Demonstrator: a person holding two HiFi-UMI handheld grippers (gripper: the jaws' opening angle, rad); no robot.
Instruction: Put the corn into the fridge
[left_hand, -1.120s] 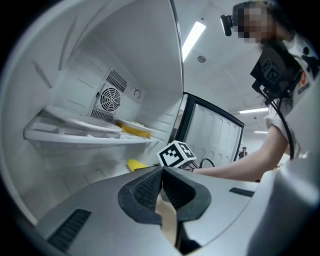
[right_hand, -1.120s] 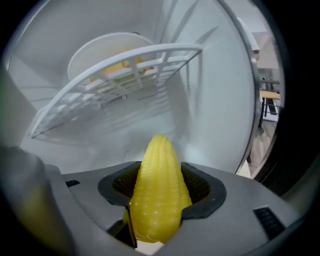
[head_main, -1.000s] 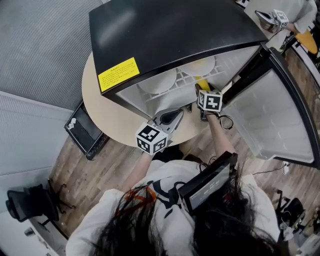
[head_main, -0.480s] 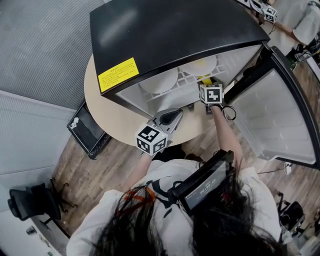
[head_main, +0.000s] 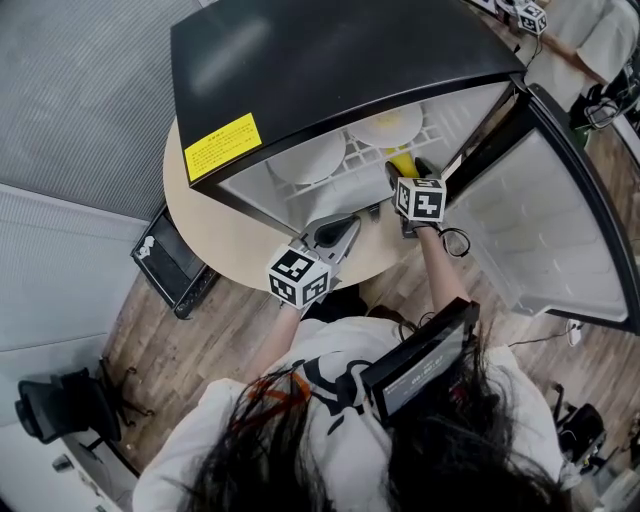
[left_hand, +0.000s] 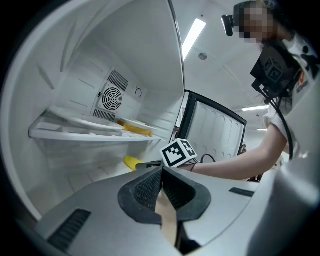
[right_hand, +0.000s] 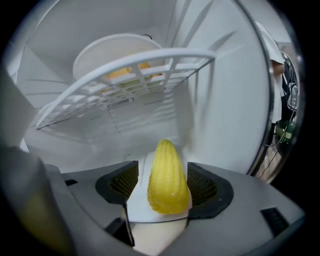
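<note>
The yellow corn cob (right_hand: 167, 177) lies on the white floor of the open fridge (head_main: 330, 60), under the wire shelf (right_hand: 130, 75). My right gripper (right_hand: 162, 182) reaches into the fridge with the corn between its pads. Its jaws have just been opening, and a gap shows beside the cob. In the head view the corn (head_main: 400, 163) peeks out just past the right gripper (head_main: 403, 178). My left gripper (head_main: 340, 232) rests at the fridge's front edge, shut and empty. The left gripper view shows the corn (left_hand: 131, 161) on the fridge floor too.
The fridge stands on a round beige table (head_main: 230, 240), its door (head_main: 540, 230) swung open to the right. Two white plates (head_main: 388, 128) (head_main: 310, 160) sit on the shelf, one holding yellow food (left_hand: 136, 130). A black device (head_main: 170, 262) lies at the table's left.
The right gripper pushed a little deeper into the fridge, then came back slightly. The left gripper stayed put.
</note>
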